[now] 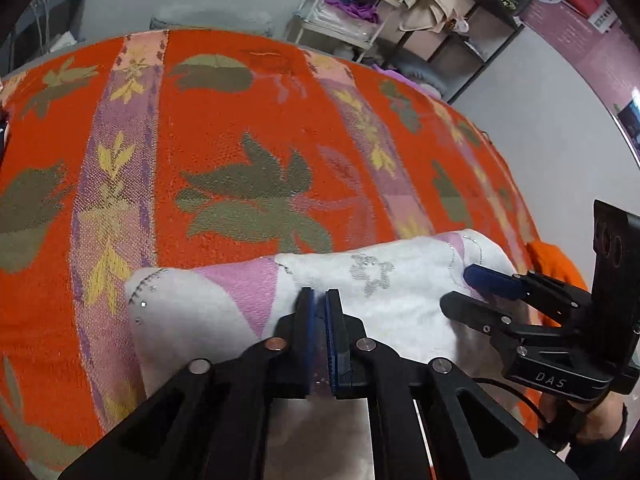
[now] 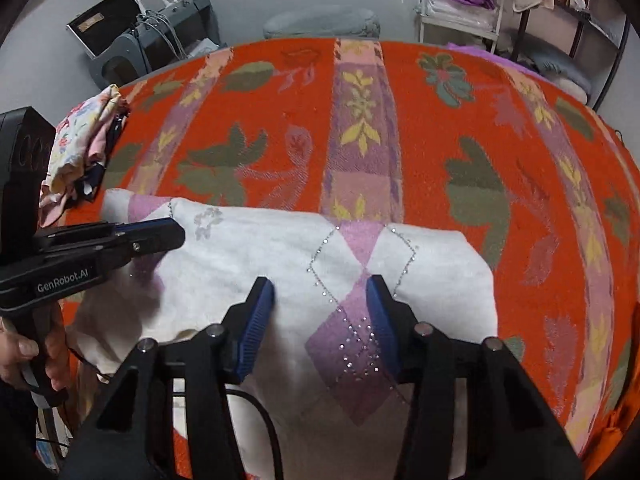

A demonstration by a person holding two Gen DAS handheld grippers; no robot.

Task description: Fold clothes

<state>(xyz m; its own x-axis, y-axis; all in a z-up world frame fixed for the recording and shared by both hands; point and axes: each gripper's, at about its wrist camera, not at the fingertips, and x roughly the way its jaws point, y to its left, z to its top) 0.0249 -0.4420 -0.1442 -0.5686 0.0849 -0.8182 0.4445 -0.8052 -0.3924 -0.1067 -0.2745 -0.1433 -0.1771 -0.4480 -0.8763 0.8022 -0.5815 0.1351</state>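
Lying across the near edge of an orange flowered blanket [image 2: 440, 128] is a white sweater [image 2: 256, 248] with pink and lilac diamonds edged in small sparkling studs.

The left gripper [image 1: 319, 300] points down at the sweater with its blue pads almost together; a thin bit of the white knit seems to sit pinched in the narrow slit between them, so it reads as clamped on the sweater. From the right wrist camera the same gripper [image 2: 176, 234] comes in from the left, its tips meeting over the sweater's left part, with a hand [image 2: 28, 356] wrapped round its grip.

The right gripper [image 2: 320, 292] stands about half spread. Its two blue pads straddle a lilac diamond, and the cloth lies loose between them with nothing pressed on either side. Whether the tips touch the knit cannot be told. In the left wrist view this gripper [image 1: 460, 288] appears at the right, its fingers apart above the sweater's right end.

Only the right wrist view shows a bundle of flowered clothes [image 2: 84, 140] at the blanket's far left edge, a grey machine [image 2: 160, 40] on the floor beyond, and the hand on the left tool. Only the left wrist view shows a pink poster [image 1: 592, 40] on the wall. Both views take in shelves [image 1: 352, 4] stacked with fabric.
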